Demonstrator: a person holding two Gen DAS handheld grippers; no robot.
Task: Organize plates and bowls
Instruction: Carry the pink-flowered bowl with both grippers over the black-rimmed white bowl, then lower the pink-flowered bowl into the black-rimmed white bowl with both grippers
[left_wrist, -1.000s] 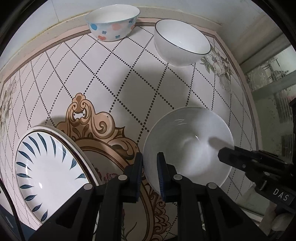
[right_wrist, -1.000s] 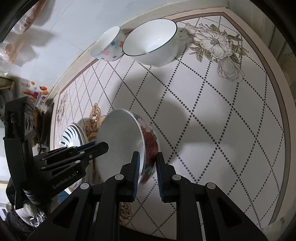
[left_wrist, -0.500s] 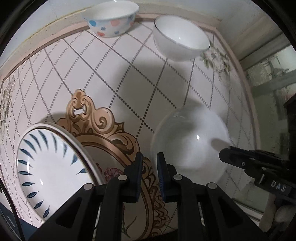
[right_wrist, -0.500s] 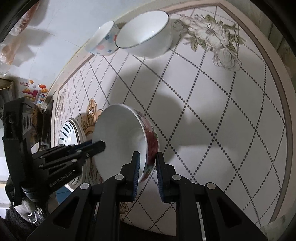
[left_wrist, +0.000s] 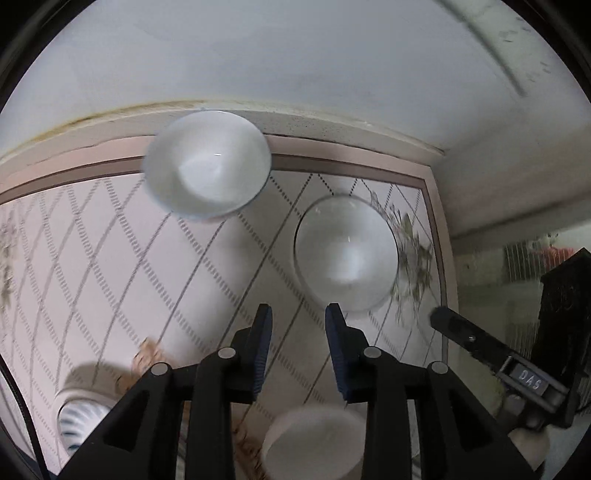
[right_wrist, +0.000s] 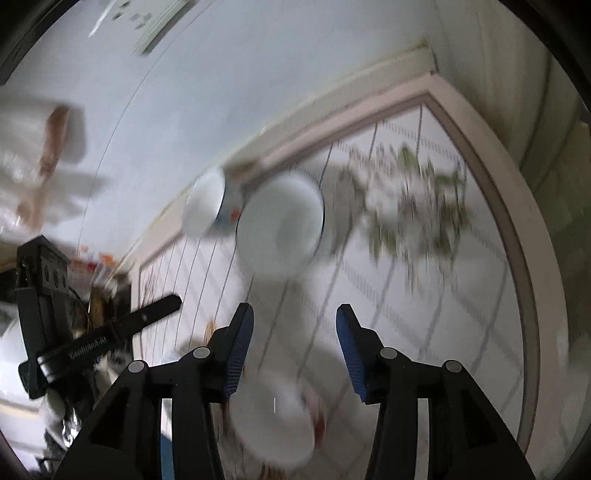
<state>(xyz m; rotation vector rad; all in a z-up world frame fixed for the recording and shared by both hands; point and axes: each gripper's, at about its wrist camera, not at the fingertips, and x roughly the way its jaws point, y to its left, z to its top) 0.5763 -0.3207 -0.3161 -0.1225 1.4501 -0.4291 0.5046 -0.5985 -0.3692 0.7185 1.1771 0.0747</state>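
Both views are motion-blurred. My left gripper is open and empty, above the patterned table. A white bowl with coloured spots stands at the back by the wall, and a plain white bowl stands to its right. A floral white bowl lies below the fingers, and a blue-striped plate is at the lower left. My right gripper is open and empty. The floral bowl sits under it. The plain bowl and the spotted bowl lie ahead.
The table meets a white wall at the back. The right gripper's finger shows at the right of the left wrist view. The left gripper's finger shows at the left of the right wrist view.
Both grippers have opened and pulled up and back. The right one let go of the floral bowl's rim, and the bowl now rests on the table below both.
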